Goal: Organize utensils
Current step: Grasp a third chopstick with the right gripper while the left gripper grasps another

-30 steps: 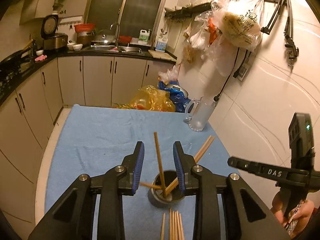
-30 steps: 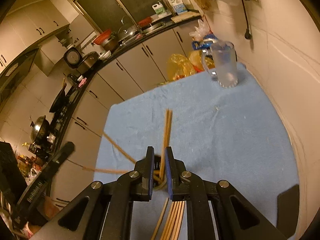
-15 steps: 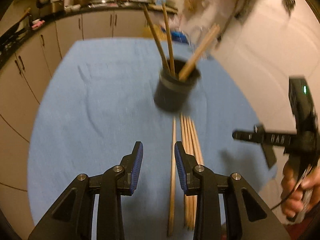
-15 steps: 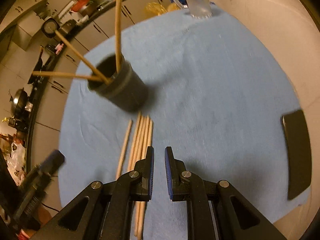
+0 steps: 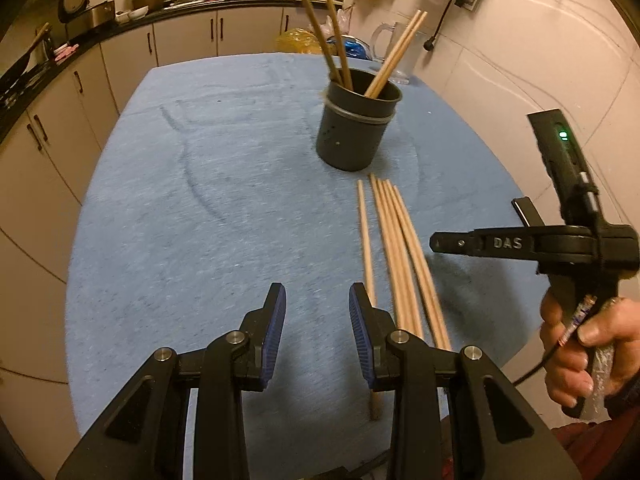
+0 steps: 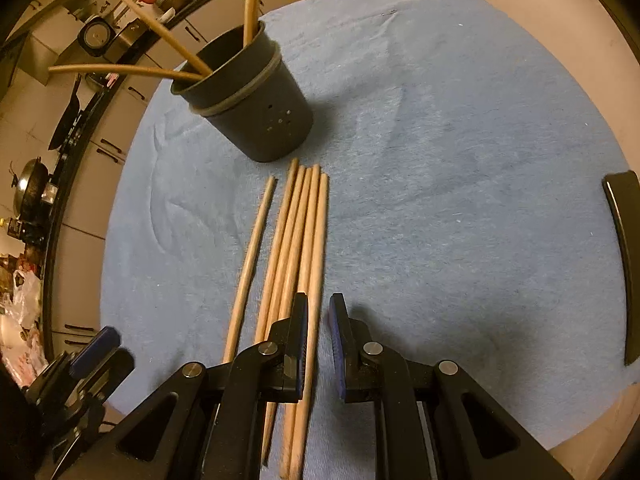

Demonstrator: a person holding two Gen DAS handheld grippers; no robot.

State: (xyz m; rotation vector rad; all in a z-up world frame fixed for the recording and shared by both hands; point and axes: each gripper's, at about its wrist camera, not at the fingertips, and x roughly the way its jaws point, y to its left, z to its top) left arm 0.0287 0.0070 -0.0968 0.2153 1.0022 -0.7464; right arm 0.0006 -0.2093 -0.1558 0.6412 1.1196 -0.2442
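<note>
Five loose chopsticks point(image 5: 394, 256) lie side by side on a blue cloth point(image 5: 208, 208) covering the table, one set a little apart to the left of the other four, their far tips just short of a dark round holder point(image 5: 354, 128). In the left wrist view that holder stands upright with several more chopsticks leaning out of it, and behind it a clear glass mug point(image 5: 400, 54) sits near the wall by the table's far edge. Pale kitchen cabinets point(image 5: 56, 128) and a dark counter run along the left and back. The left gripper point(image 5: 316, 330) hangs above bare cloth with its jaws spread and nothing between them; wide bare cloth lies to its left.

In the right wrist view the right gripper point(image 6: 319, 346) has its jaws slightly parted over the near ends of the loose chopsticks point(image 6: 298, 240), the rightmost stick passing beneath the gap; whether it touches a pad cannot be told. The holder point(image 6: 256, 108) stands ahead on the left. Bare cloth point(image 6: 460, 200) spreads to the right as far as the curved table edge.
</note>
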